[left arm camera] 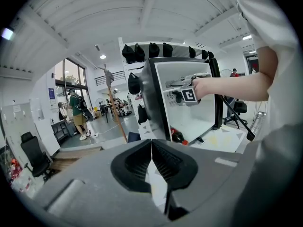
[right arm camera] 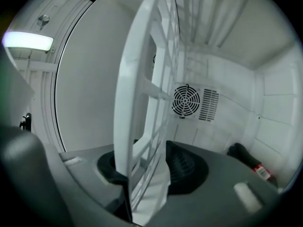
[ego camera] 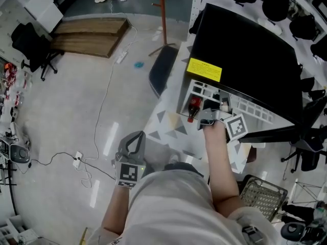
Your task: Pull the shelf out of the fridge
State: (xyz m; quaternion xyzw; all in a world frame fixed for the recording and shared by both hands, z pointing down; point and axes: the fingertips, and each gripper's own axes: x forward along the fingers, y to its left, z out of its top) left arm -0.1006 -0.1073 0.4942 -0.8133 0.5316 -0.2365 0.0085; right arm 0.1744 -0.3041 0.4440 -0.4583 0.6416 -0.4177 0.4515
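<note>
The fridge (ego camera: 245,55) stands open on the patterned floor mat, with a yellow label (ego camera: 204,69) on its black top. The white grid shelf (ego camera: 255,108) sits in the upper part of the cabinet. In the head view its front portion projects past the front edge of the top. The right claw (ego camera: 207,120) is positioned at the front edge of the shelf, with the person's arm extended toward it. In the right gripper view, the shelf (right arm camera: 130,89) passes between the jaws of the right claw (right arm camera: 151,171). The jaws stand wide apart, and the pad on the far side is clear of the rail, so no clamping is shown. A fan grille (right arm camera: 185,101) is on the rear wall, and a red-capped bottle (right arm camera: 248,162) lies on the cabinet floor. The left claw (ego camera: 134,142) is held low, near the person's body and well apart from the fridge. The left gripper view shows the left claw (left arm camera: 151,167) with its jaws together and nothing between them.
</note>
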